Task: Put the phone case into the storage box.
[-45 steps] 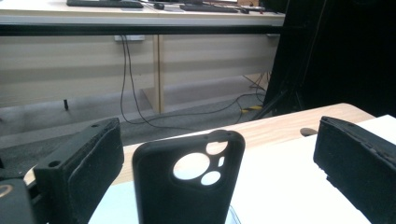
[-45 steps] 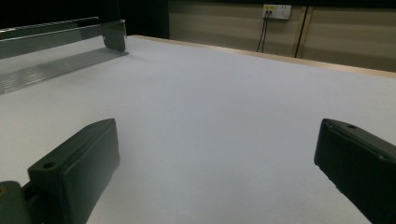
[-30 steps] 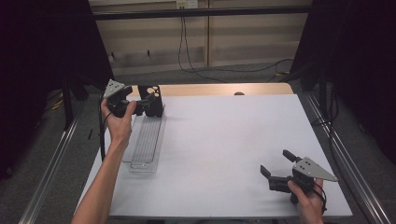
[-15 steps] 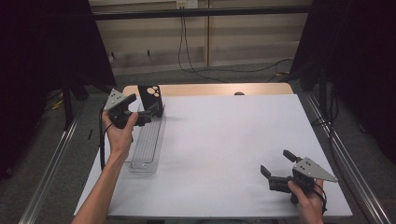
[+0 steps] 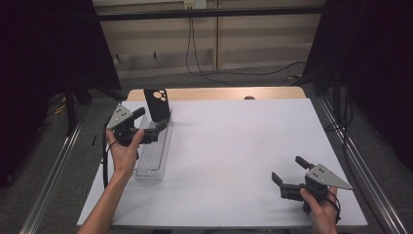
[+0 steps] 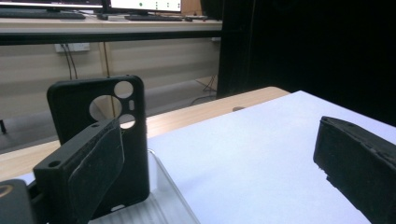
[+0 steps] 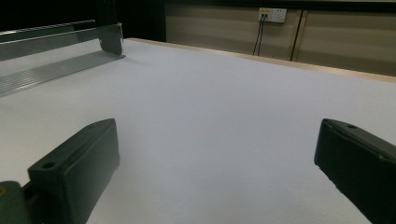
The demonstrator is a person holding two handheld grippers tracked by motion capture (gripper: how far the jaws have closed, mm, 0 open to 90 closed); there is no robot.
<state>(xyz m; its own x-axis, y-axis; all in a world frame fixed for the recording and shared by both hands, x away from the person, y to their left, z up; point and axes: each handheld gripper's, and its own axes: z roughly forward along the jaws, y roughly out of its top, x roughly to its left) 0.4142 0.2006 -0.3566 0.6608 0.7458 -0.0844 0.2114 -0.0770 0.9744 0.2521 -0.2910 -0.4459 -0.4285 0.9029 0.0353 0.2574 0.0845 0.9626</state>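
White tabletop (image 5: pixel 234 146) filled the bench, with a wooden edge strip (image 5: pixel 214 93) at the far side, dark curtains on both flanks and a beige wall with cables behind. Left gripper (image 5: pixel 152 126) sat at the far-left of the table with jaws spread wide, nothing between them, hovering over the far end of a clear ribbed plastic tray (image 5: pixel 152 161). Just beyond it a black phone case with round camera cutouts (image 5: pixel 157 104) stood upright at the tray's far end; in the left gripper view the case (image 6: pixel 100 140) was right behind the left jaw, contact unclear. Right gripper (image 5: pixel 287 175) was near the front-right corner, jaws also spread and empty, over bare tabletop, well apart from tray and case.
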